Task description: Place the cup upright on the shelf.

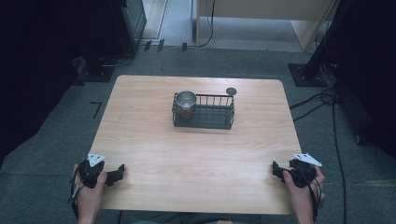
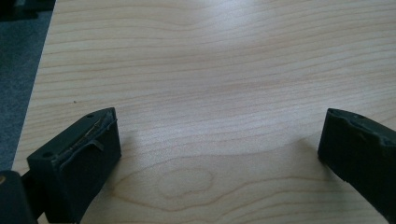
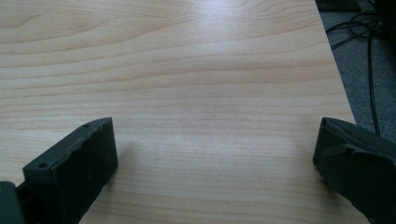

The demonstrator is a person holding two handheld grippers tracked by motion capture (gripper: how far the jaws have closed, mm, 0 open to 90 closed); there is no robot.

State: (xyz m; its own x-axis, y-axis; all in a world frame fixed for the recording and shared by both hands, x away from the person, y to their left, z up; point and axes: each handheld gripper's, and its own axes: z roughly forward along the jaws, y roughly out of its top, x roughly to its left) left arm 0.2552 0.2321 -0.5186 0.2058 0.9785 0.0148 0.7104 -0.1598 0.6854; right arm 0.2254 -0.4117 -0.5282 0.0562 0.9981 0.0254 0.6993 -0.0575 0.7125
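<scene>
A black wire basket (image 1: 203, 112) stands on the far middle of the wooden table (image 1: 196, 149). A shiny metal cup (image 1: 186, 101) sits upright in the basket's left end. A small dark round lid (image 1: 231, 91) lies on the table just behind the basket's right corner. My left gripper (image 1: 116, 173) rests at the near left corner, held by a hand; its jaws stand wide apart over bare wood (image 2: 219, 126). My right gripper (image 1: 277, 170) rests at the near right corner, also open over bare wood (image 3: 215, 126), nothing between its jaws.
Grey carpet surrounds the table. Cables (image 1: 327, 100) run across the floor at the right, and dark equipment stands (image 1: 306, 74) sit beyond the far corners. The wide stretch of table between the grippers and the basket holds nothing.
</scene>
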